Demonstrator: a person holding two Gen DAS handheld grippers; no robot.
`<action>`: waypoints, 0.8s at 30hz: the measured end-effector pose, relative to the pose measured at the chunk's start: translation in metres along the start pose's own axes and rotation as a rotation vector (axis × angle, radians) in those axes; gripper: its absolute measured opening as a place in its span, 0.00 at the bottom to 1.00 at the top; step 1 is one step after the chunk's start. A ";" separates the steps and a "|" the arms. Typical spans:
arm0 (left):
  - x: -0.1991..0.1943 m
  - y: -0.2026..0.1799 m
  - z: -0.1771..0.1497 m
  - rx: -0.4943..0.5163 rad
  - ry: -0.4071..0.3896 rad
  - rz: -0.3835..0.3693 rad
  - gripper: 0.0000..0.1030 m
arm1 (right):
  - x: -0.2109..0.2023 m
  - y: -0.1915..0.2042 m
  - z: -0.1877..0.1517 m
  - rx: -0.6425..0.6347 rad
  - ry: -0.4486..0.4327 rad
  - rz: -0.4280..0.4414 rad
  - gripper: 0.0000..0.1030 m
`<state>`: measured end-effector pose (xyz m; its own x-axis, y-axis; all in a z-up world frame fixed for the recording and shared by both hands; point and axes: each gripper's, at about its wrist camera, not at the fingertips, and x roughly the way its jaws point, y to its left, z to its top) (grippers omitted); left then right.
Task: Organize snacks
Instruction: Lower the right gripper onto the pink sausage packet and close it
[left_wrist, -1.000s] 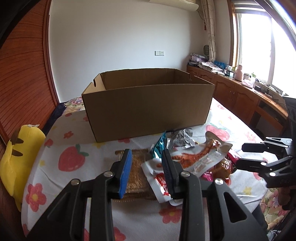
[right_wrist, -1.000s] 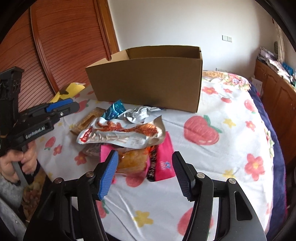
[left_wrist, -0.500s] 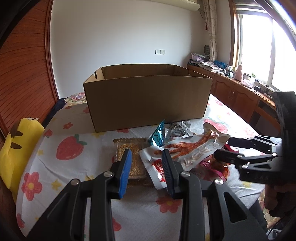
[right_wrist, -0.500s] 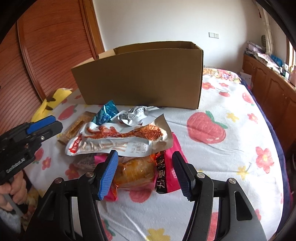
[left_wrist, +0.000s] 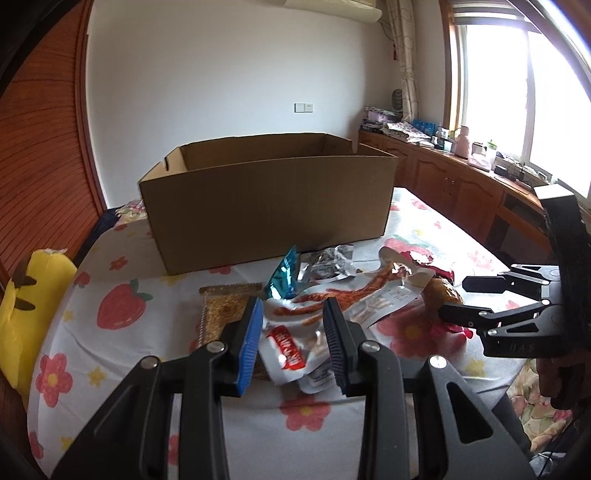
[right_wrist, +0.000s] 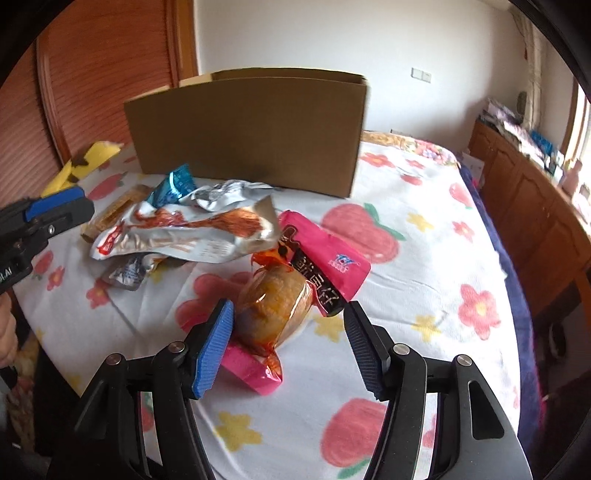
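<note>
An open cardboard box stands on the flowered tablecloth, with a heap of snacks in front of it. On top lies a white packet with a red picture. A teal packet, a silver packet and a golden cracker packet lie around it. My left gripper hovers open over the white packet's near end. My right gripper is open around an orange bun packet, which rests on a pink packet.
A yellow plush toy lies at the table's left edge. Wooden cabinets with clutter run under the window on the right. A small silver sachet sticks out beneath the white packet. Bare cloth stretches right of the heap.
My right gripper has come forward and down to the heap, so the orange bun packet now lies between its fingers. The left gripper has barely shifted and its gap is unchanged.
</note>
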<state>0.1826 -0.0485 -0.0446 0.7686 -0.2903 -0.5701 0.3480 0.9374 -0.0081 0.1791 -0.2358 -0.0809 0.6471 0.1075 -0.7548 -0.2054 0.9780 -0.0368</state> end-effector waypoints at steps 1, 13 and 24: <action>0.002 -0.002 0.002 0.011 0.003 -0.005 0.32 | 0.001 -0.002 0.000 0.013 0.005 0.008 0.61; 0.026 -0.015 0.018 0.130 0.097 -0.124 0.35 | 0.017 -0.018 0.001 0.075 0.027 0.150 0.34; 0.046 -0.050 0.030 0.268 0.178 -0.217 0.37 | 0.012 -0.037 -0.003 0.070 0.025 0.179 0.32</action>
<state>0.2165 -0.1142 -0.0459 0.5645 -0.4163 -0.7127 0.6384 0.7675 0.0573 0.1920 -0.2716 -0.0902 0.5865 0.2771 -0.7611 -0.2633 0.9539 0.1444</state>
